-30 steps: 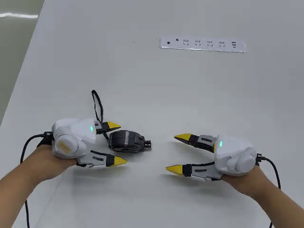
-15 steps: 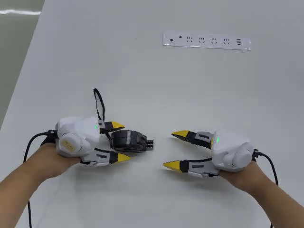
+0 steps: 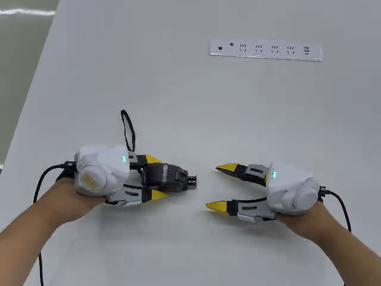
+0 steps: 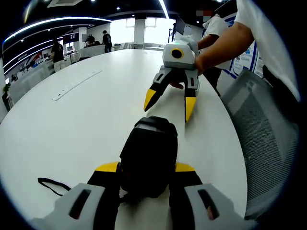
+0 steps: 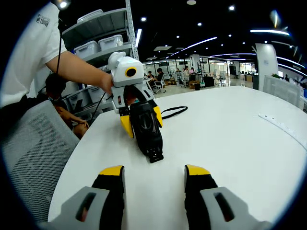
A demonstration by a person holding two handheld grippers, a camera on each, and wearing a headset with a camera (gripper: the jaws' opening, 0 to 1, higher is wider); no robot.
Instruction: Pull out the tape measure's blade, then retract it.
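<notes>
The left gripper (image 3: 155,177) is clamped on the tape measure (image 3: 172,177). In the left gripper view its two yellow tips press on both sides of the black case, which sits between the jaws and sticks out past them. The right gripper (image 3: 218,187) has its jaws apart and holds nothing. It faces the tape measure from nearby, with a bare strip of table (image 3: 178,95) between them.

The tape measure is toward the left edge of the table, close to the near edge where the person stands. The blade end (image 5: 153,156) comes out at the front of the case and points at the right gripper. The blade is not yet drawn out, so I judge the task is at its start. The case is secured, and the step in hand is to catch the blade end.

To do this well, the right gripper should come in low and in line with the case. It should close its tips on the small hook alone and pull straight away along the table, not upward. The left gripper must hold the case firm so it does not slide or turn. On the return it is better to guide the blade back slowly, because a free blade can snap in.

Behind the left gripper a black strap (image 3: 127,126) lies in a loop. A white power strip (image 3: 265,49) lies well apart, toward the far edge.
</notes>
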